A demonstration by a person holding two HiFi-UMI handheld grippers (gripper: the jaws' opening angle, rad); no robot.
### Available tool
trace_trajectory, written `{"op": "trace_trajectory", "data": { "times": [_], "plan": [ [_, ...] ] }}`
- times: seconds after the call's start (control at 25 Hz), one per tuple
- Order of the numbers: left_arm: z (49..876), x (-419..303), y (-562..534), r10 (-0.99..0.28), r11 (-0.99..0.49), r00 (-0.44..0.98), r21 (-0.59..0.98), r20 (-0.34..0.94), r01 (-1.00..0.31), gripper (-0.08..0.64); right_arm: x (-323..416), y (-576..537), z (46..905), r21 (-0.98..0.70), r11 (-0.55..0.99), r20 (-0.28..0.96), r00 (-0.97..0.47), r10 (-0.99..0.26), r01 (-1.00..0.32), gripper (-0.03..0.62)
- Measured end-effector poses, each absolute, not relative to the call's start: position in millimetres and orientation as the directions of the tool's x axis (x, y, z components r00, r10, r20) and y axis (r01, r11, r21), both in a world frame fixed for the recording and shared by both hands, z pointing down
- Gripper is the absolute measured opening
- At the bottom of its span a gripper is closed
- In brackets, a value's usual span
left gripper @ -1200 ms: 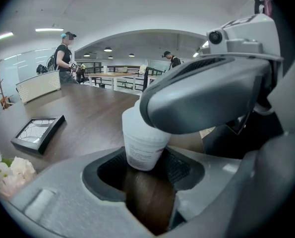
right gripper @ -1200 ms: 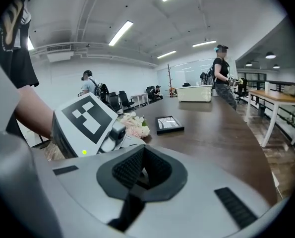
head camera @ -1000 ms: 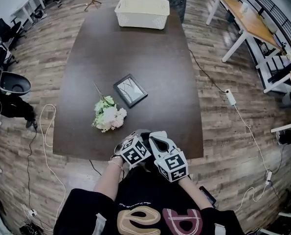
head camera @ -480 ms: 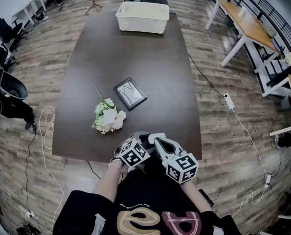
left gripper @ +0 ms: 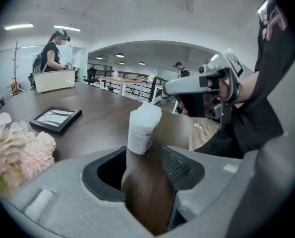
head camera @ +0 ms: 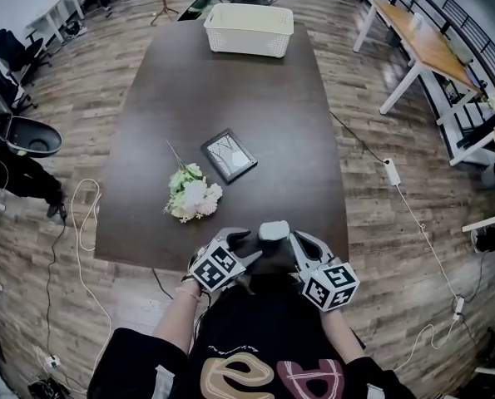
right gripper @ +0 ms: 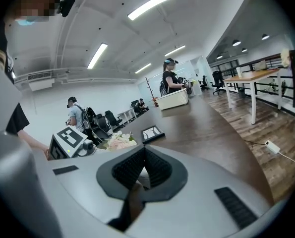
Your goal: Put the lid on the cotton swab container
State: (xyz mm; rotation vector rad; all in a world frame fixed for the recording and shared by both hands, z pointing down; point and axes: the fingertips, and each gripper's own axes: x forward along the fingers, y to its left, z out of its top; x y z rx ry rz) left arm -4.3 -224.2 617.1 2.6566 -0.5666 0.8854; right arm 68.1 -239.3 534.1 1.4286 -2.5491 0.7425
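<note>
**A:** Where's the cotton swab container (left gripper: 141,133) at this point? Can't spot it on the counter (head camera: 230,81).

**B:** It's not with the other stuff. It's right at the near edge of the counter, close to the person's body and between the two tools. The left hand-held gripper (head camera: 251,241) has it. In the left gripper view its jaws stand fairly wide, pinching the lower end of the container. The container is a white tube with a printed label, and it's tilted with its top leaning right.

**A:** And the lid (head camera: 274,229)?

**B:** It's at the top end of the container. The right hand-held gripper (head camera: 287,238) comes in from the other side and its jaw tips reach that top. In the right gripper view its pads are nearly pressed together, with a small white piece caught between them. That looks like the lid. Can't tell whether it's fully seated on the container or just meeting it.

**A:** So the two tools are basically nose to nose?

**B:** Yeah, angled toward each other, with the marker cubes out to the sides and the white piece in the middle.

**A:** Anything else on the counter?

**B:** There's a bouquet of pale pink and white flowers (head camera: 193,196) just left of the grippers. A small dark picture frame (head camera: 229,155) lies flat just past it, near the middle. A white slatted basket (head camera: 249,29) sits at the far end, well apart from everything else. Someone in dark clothes (left gripper: 53,43) is standing behind the basket.
</note>
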Motion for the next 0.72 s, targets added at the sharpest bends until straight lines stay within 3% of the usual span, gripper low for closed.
{"op": "trace_trajectory", "data": {
  "times": [0.44,0.6,0.72],
  "plan": [
    [579.8,-14.3,-190.0,-0.448,-0.756,0.779,0.279,0.439,-0.592,0.215,70.6,-210.2,553.5,-0.284,0.385,0.372,-0.471,-0.800,-0.878,0.008],
    [578.6,-6.8,-177.3,-0.451,-0.773,0.784,0.252,0.426,-0.582,0.064,72.9,-201.5,555.6,-0.280,0.382,0.377,-0.467,-0.800,-0.881,0.008],
    [576.4,-7.5,-175.4,-0.469,-0.766,0.778,0.245,0.418,-0.594,0.043,73.5,-194.7,559.9,-0.277,0.378,0.387,-0.463,-0.797,-0.883,0.008]
  ]
}}
